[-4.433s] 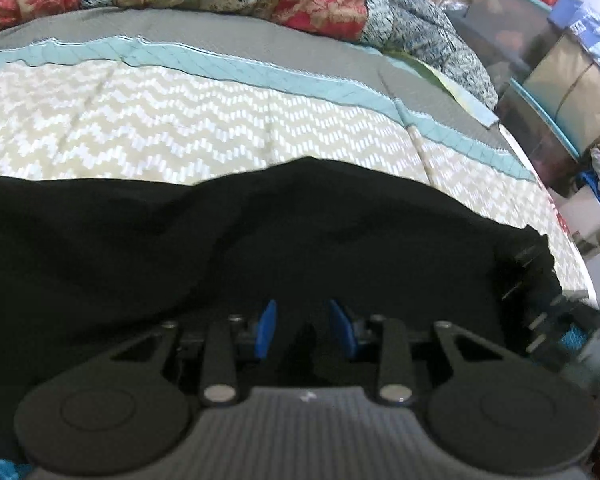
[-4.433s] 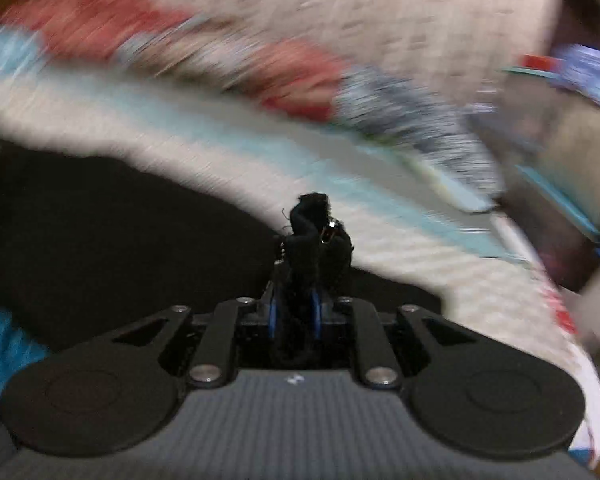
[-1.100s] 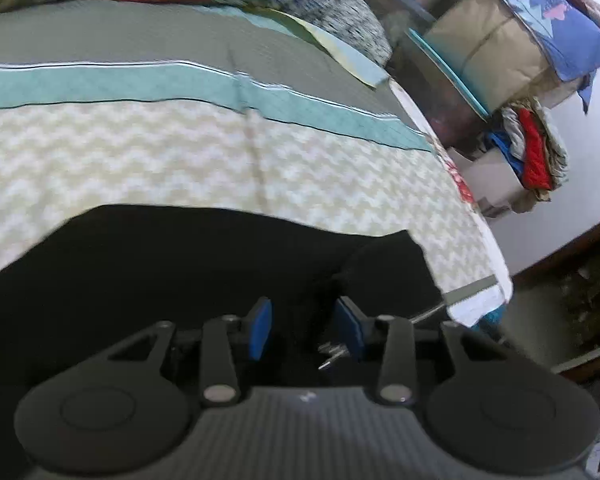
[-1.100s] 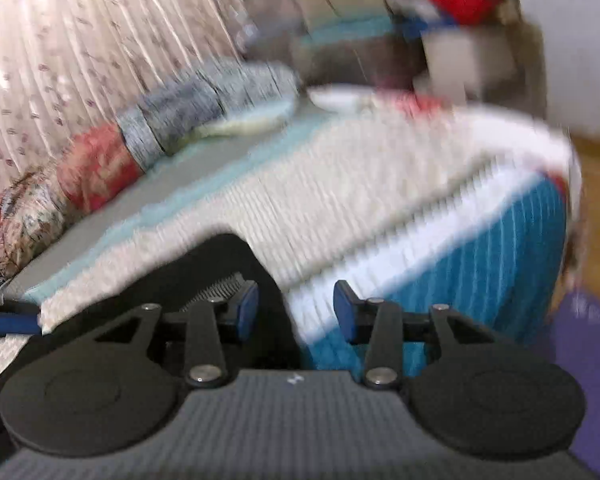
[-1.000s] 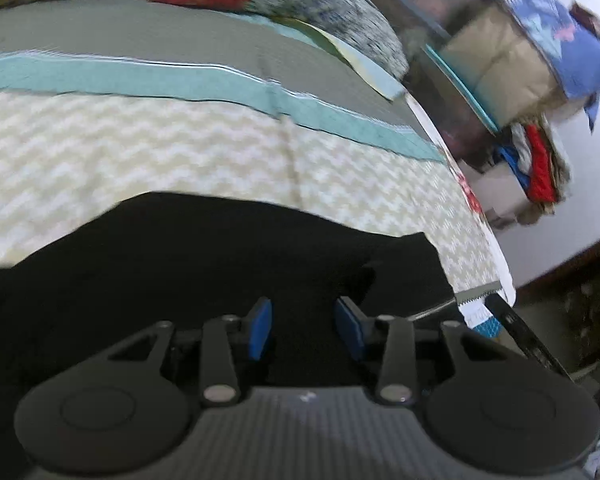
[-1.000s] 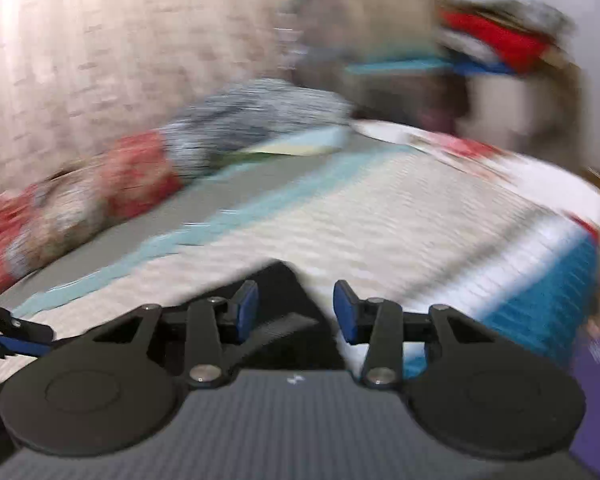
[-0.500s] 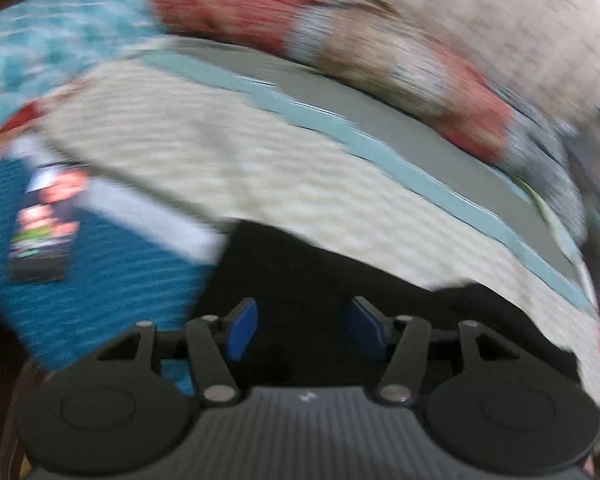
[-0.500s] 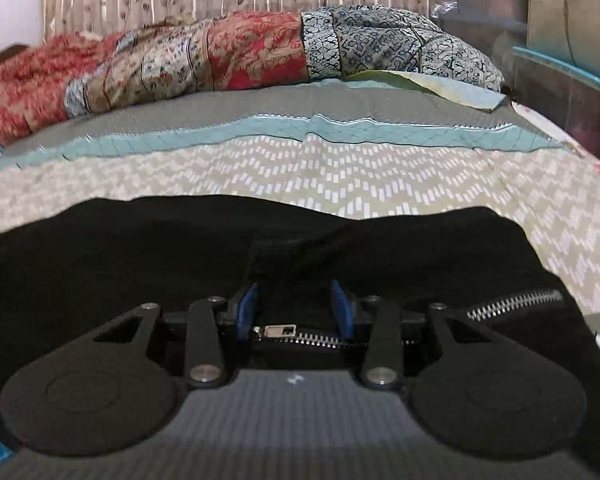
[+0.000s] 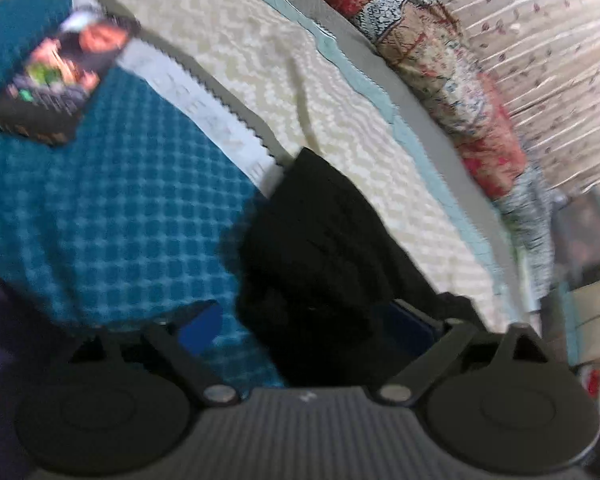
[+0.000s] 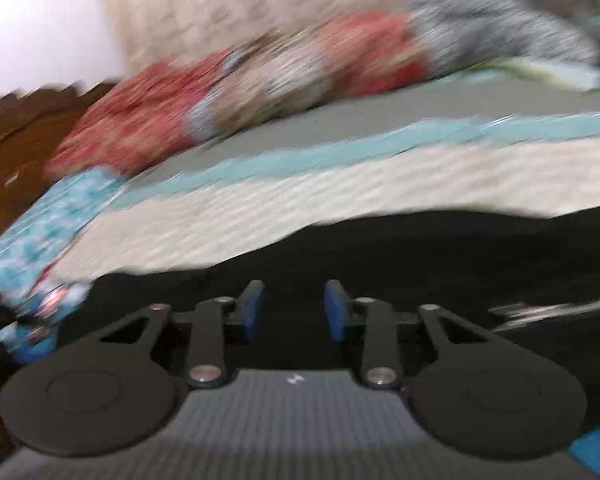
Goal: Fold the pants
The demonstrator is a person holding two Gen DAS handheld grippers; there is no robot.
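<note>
Black pants (image 9: 320, 240) lie on the chevron bedspread (image 9: 340, 92), one end reaching the blue side drape. My left gripper (image 9: 308, 324) hangs over that end with its jaws opening wide; black cloth lies between the blue pads (image 9: 202, 328) but they do not press it. In the blurred right wrist view the pants (image 10: 420, 256) spread across the lower half, and a zipper (image 10: 540, 312) shows at the right. My right gripper (image 10: 294, 308) sits low over the cloth, jaws closing, with a gap still between the pads.
A dark printed packet (image 9: 56, 92) lies on the blue checked drape (image 9: 120, 208) at the bed's edge. A rolled patchwork quilt (image 10: 260, 72) runs along the far side under a curtain (image 9: 540, 40). Storage boxes (image 9: 588, 248) stand at the right, a wooden headboard (image 10: 20, 132) at the left.
The left gripper has swung and rolled to the pants' left end and spread its jaws wide. The right gripper has slid left off the zipper and its jaws have narrowed.
</note>
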